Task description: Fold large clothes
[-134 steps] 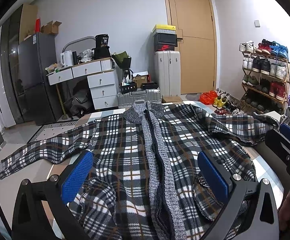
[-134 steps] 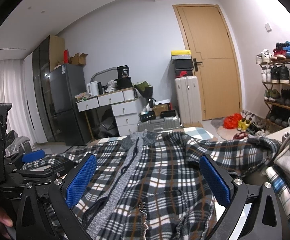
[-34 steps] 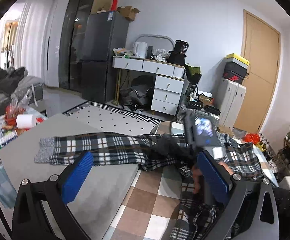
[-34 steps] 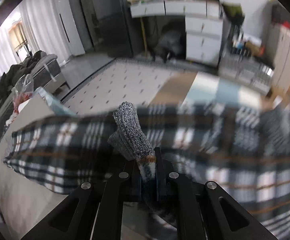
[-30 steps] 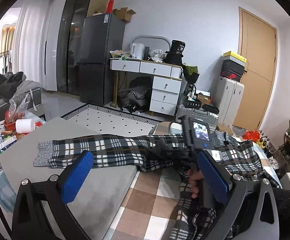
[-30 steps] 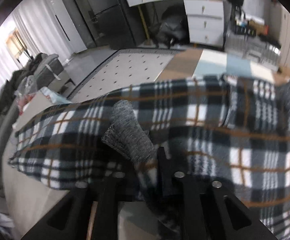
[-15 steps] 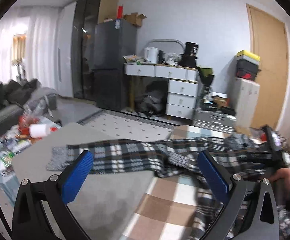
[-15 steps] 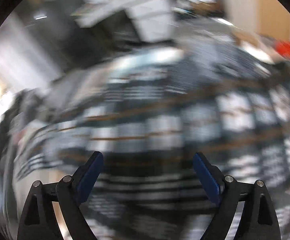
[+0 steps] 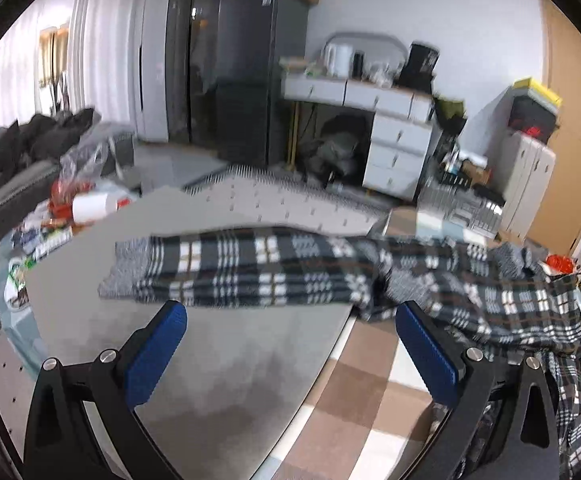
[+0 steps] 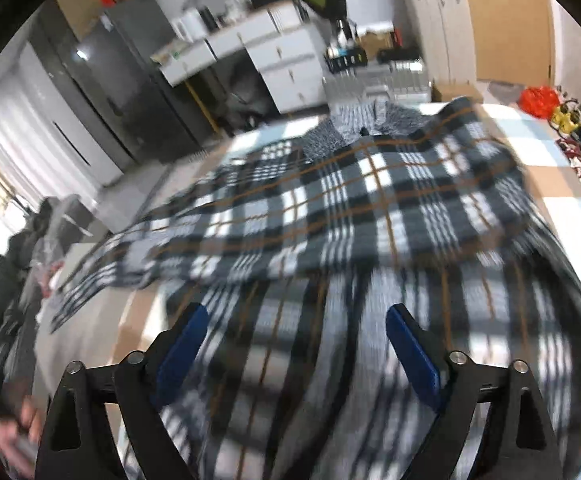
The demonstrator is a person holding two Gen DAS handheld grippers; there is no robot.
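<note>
Jacket: plaid jacket (image 10: 330, 208) is spread across the middle of the right wrist view, on a checked cover (image 10: 546, 148); grey knit collar (image 10: 370, 120) is seen at upper centre.
Sleeve: one sleeve (image 9: 242, 272) is laid flat across the centre of the left wrist view, grey cuff (image 9: 130, 268) at its left end, on a grey surface (image 9: 226, 380).
Left gripper (image 9: 290, 356): jaws are spread wide at bottom of frame; nothing is gripped, sleeve lies just beyond the blue pads (image 9: 154, 356).
Right gripper (image 10: 294, 356): jaws are opening, released; plaid fabric is seen blurred between and below the fingers, not pinched.
Background: fridge (image 9: 258, 76) and white drawers (image 9: 394, 148) are visible at upper centre.
</note>
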